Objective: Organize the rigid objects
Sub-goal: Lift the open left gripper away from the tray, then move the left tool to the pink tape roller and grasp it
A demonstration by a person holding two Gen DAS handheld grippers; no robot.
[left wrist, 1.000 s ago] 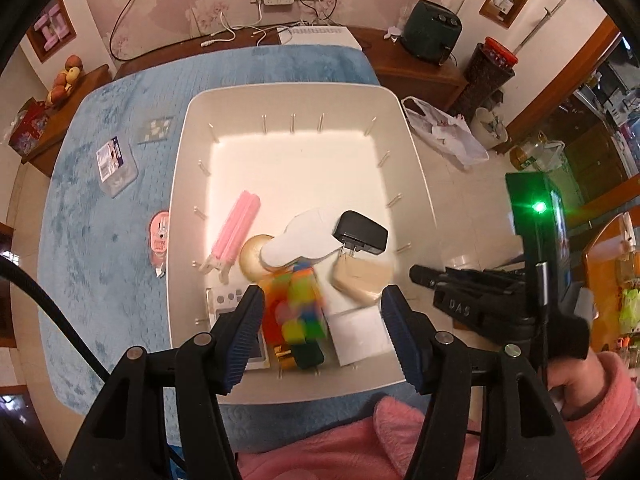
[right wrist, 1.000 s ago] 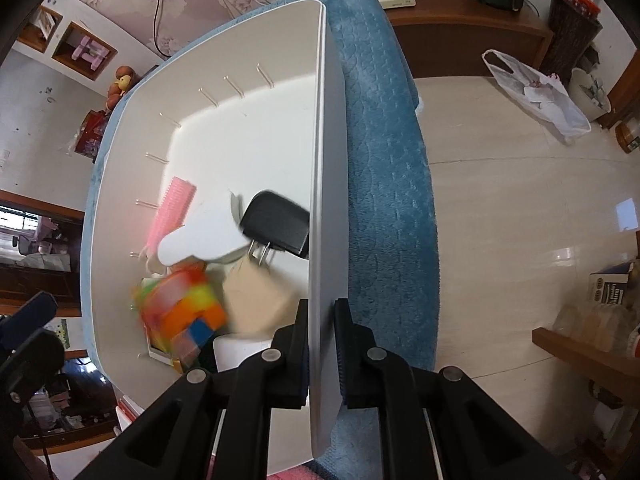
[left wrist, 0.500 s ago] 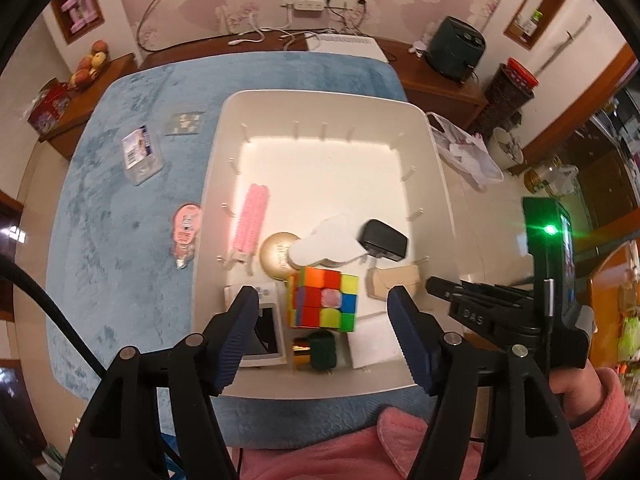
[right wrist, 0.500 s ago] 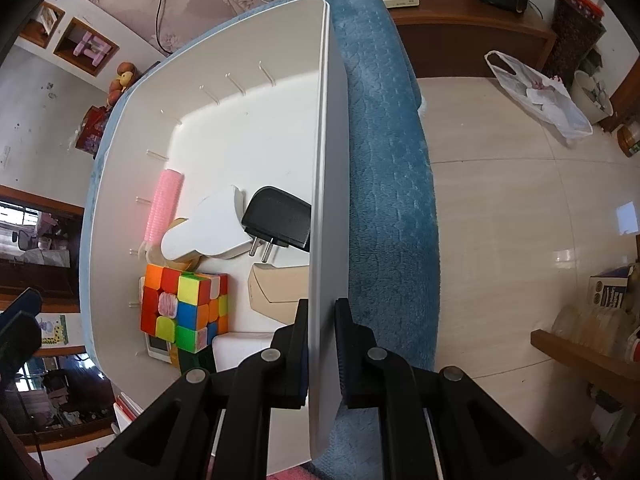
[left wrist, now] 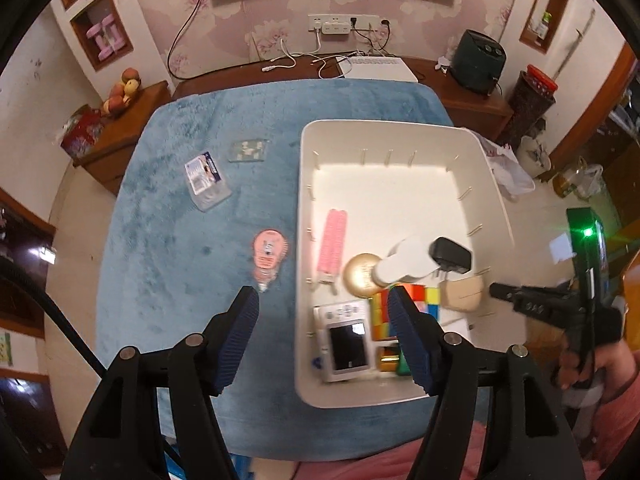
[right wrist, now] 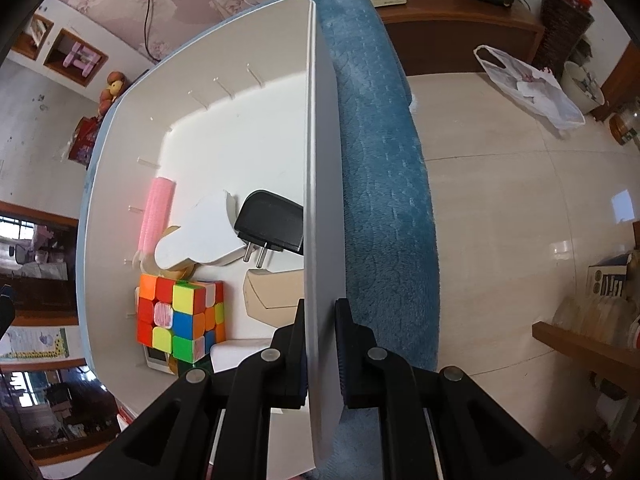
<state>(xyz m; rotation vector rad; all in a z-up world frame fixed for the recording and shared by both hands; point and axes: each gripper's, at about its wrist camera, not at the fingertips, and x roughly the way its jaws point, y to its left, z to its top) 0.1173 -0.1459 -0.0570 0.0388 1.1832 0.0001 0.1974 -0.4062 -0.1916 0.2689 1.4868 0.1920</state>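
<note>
A person sorts household odds and ends into a white plastic bin (left wrist: 496,184) on a table draped in blue plush cloth (left wrist: 168,240). The left gripper (left wrist: 324,308) hangs empty above the bin's left wall, its jaws having just been opening with nothing between them, and now standing roughly half apart over bare cloth and the bin's near corner. The right gripper (right wrist: 320,320) is clamped on the bin's right wall, its jaws nearly closed with one pad on each face of the thin wall, apparently steadying the bin. Already inside, bunched at the near end, lie a Rubik's cube (right wrist: 176,316), a black plug adapter (right wrist: 270,224), a pink comb-like piece (left wrist: 334,240), a round gold tin (left wrist: 360,280), a white cloud-shaped item (right wrist: 200,236), a tan case (right wrist: 276,296) and a small silver camera (left wrist: 344,344). Three items remain out on the cloth to the bin's left: a pink tape dispenser (left wrist: 268,252) nearest, a clear packet (left wrist: 206,180) and a small square tile (left wrist: 248,151) farther off. By that count the job looks well past halfway.
</note>
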